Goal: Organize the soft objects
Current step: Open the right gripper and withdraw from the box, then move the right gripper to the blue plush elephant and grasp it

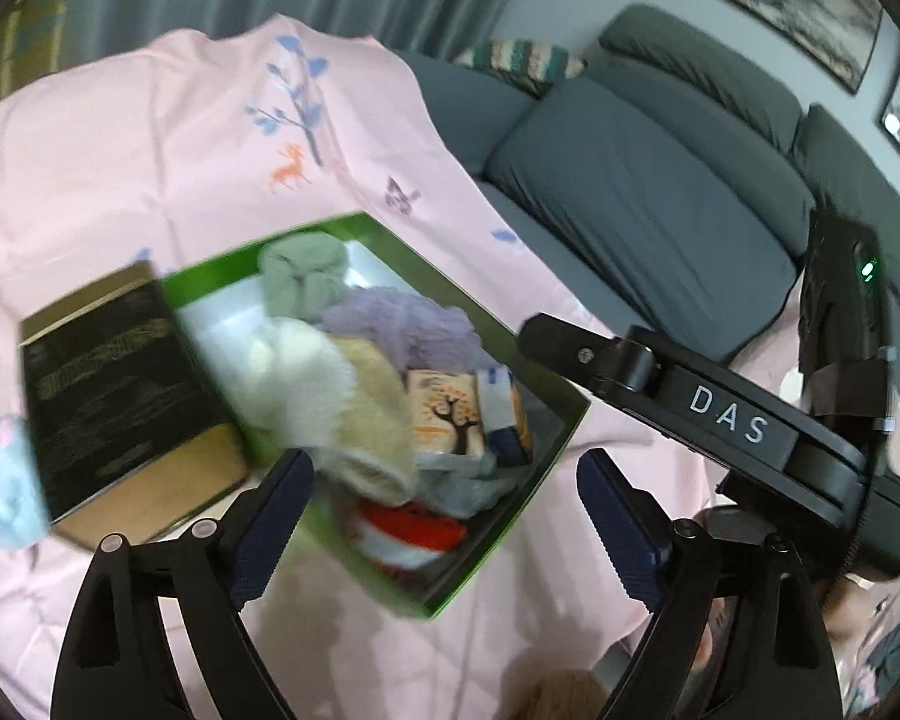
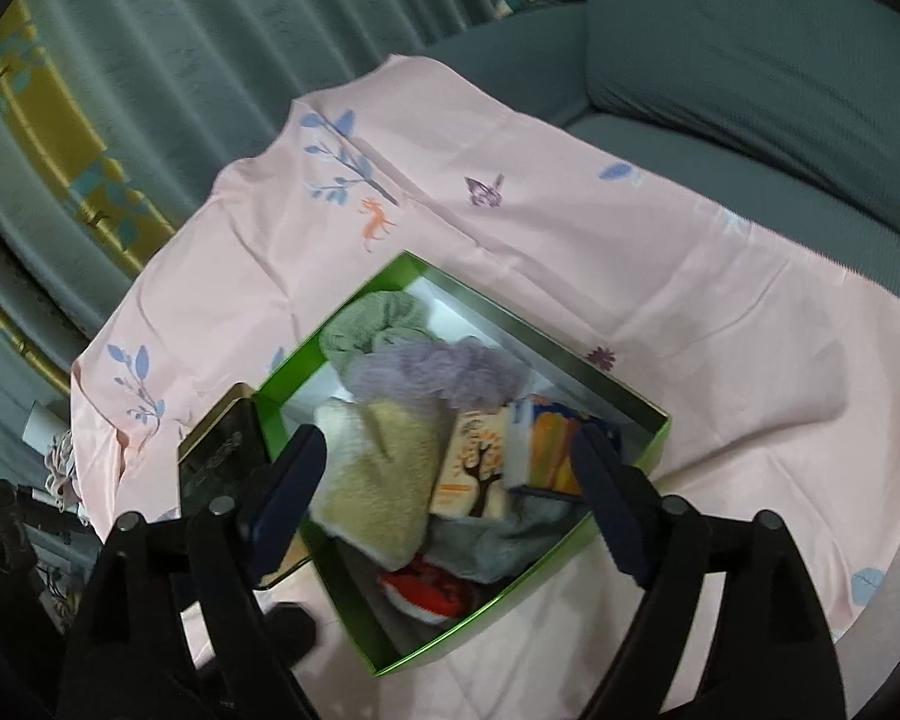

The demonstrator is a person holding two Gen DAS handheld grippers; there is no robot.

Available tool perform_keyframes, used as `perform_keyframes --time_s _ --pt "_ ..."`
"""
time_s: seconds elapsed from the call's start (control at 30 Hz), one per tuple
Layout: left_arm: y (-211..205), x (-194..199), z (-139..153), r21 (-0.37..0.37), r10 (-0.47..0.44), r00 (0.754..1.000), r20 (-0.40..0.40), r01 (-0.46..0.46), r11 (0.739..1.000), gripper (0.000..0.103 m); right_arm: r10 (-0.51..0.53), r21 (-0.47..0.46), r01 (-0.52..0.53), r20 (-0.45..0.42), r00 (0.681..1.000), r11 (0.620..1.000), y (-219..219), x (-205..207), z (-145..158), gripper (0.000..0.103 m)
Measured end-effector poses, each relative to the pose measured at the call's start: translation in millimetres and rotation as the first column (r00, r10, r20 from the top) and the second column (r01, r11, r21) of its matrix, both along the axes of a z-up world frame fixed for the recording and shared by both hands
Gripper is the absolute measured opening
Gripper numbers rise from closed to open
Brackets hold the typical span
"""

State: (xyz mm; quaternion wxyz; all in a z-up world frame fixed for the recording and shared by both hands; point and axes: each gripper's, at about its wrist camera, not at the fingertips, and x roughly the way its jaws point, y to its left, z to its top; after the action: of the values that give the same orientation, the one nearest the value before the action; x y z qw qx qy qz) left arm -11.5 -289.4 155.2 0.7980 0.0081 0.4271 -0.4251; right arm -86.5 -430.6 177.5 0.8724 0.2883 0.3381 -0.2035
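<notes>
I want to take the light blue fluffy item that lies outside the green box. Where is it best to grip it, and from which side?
Probably its bulging middle, from above: the light blue fluffy item lies loose on the pink sheet, left of the black lid, with nothing on top. The left gripper is open and nearest.

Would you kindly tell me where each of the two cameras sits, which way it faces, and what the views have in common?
Left wrist: on the left gripper, facing down at the green box on the pink sheet; its own open jaws show, plus the right gripper at right.
Right wrist: on the right gripper, facing down into the box; only its own open jaws show.
Shared: the box of soft items, the dark lid beside it, sheet and sofa.
</notes>
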Motion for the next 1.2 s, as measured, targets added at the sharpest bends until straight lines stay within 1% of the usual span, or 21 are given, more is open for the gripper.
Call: perform_keyframes --time_s 0.13,0.2,0.23,0.37,0.5,0.57,0.67,0.73,0.83,0.9,0.97,1.1,1.2 --pt "47.2 1.0 14.6 -0.039 0.072 0.997 0.022 -0.071 0.997 0.091 0.024 -0.055 -0.023 0.017 1.000 0.998 21.5 -4.0 11.0 0.090" --pt "71.9 -1.1 19.3 -0.050 0.105 0.994 0.028 -0.104 0.993 0.098 0.042 -0.076 -0.040 0.020 0.999 0.996 33.9 -3.6 14.9 0.091" --pt "83.9 -0.4 21.2 -0.055 0.128 0.991 0.034 -0.126 0.990 0.098 0.055 -0.084 -0.053 0.021 0.998 0.995 40.2 -2.5 16.2 0.091" --pt "143.2 -2.0 19.8 -0.046 0.254 0.966 0.050 -0.252 0.967 0.098 0.104 -0.120 -0.102 0.011 0.995 0.988 66.2 3.6 20.8 0.091" --pt "196.9 -1.1 8.4 -0.029 0.386 0.921 0.045 -0.386 0.922 0.098 0.158 -0.159 -0.158 -0.009 0.987 0.975 92.7 13.5 23.4 0.092" --pt "223.5 2.4 -0.7 -0.029 0.470 0.882 0.015 -0.470 0.882 0.098 0.182 -0.173 -0.182 -0.017 0.983 0.968 106.6 19.0 23.6 0.092" --pt "253.4 7.2 -14.5 -0.017 0.543 0.839 -0.019 -0.543 0.839 0.098 0.221 -0.172 -0.223 -0.027 0.975 0.960 128.6 27.4 20.2 0.092" --pt "270.9 7.7 -23.4 -0.005 0.575 0.817 -0.036 -0.576 0.818 0.098 0.268 -0.150 -0.269 -0.029 0.963 0.951 143.6 34.2 16.7 0.092" --pt "292.4 7.8 -35.4 0.015 0.614 0.788 -0.043 -0.614 0.789 0.098 0.361 -0.109 -0.362 -0.031 0.932 0.926 169.0 49.4 9.5 0.091" --pt "304.5 8.9 -45.2 0.031 0.632 0.772 -0.068 -0.631 0.775 0.098 0.406 -0.097 -0.408 -0.040 0.913 0.908 186.2 61.1 5.2 0.090" --pt "314.5 7.6 -50.7 0.035 0.639 0.765 -0.083 -0.639 0.769 0.098 0.455 -0.089 -0.459 -0.060 0.888 0.884 206.8 77.1 -0.3 0.089" --pt "327.4 6.2 -57.7 0.043 0.652 0.752 -0.097 -0.651 0.758 0.098 0.546 -0.077 -0.556 -0.118 0.829 0.827 246.9 108.4 -14.8 0.069" --pt "333.1 6.9 -61.7 0.046 0.654 0.748 -0.116 -0.653 0.756 0.098 0.581 -0.110 -0.603 -0.179 0.794 0.790 271.5 128.9 -29.9 0.067"
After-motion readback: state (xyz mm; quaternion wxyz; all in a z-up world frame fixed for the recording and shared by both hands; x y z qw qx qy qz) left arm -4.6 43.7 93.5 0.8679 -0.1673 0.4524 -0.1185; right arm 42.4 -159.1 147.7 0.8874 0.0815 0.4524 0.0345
